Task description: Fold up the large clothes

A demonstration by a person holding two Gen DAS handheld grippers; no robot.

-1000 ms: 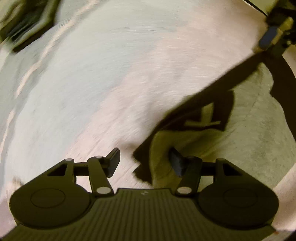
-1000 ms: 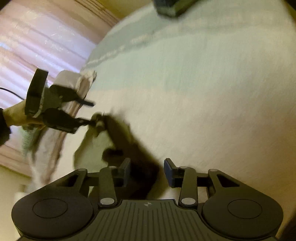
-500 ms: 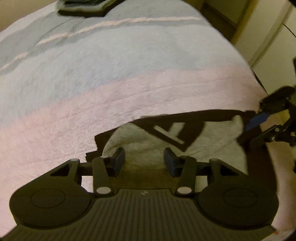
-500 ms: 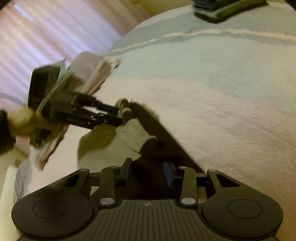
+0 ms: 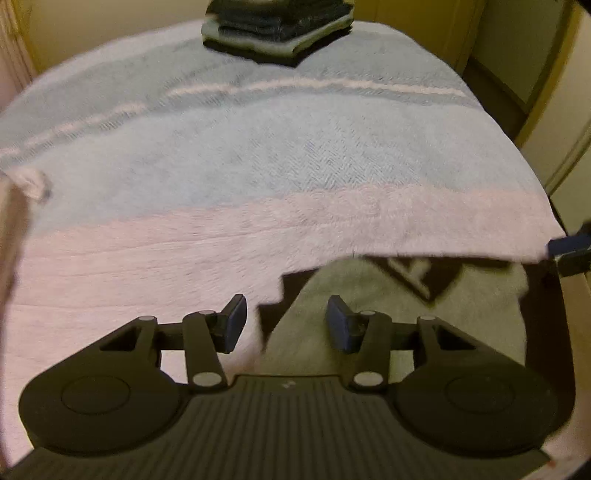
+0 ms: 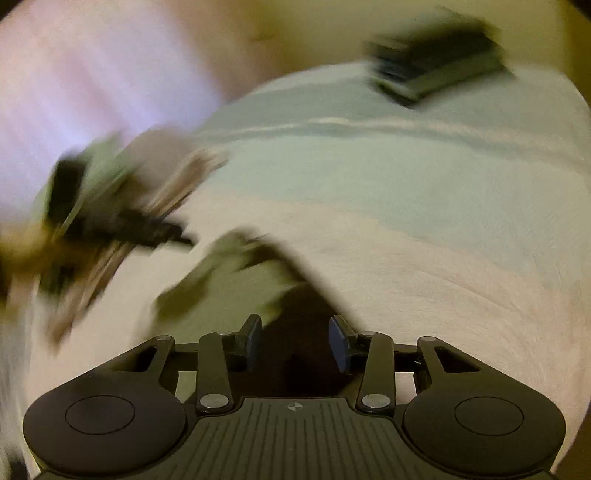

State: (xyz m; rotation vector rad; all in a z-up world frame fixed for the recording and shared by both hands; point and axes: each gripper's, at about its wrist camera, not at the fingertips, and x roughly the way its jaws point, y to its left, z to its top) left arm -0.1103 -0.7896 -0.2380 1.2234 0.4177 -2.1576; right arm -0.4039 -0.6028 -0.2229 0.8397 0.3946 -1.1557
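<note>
The grey-and-black garment lies low and right of centre in the left wrist view, on the pink band of a bed blanket, its near part running under the left claw. That claw stands part open, its jaws having closed a little just before; cloth lies beneath the gap, but the pads press on nothing. In the right wrist view, which is badly blurred, the right claw also stands part open and has just been opening, with dark cloth below it and no grip. A stack of folded clothes sits at the top of the frame. Judged from this, a fold has been let go; the next move calls for fresh holds on two edges or corners.
</note>
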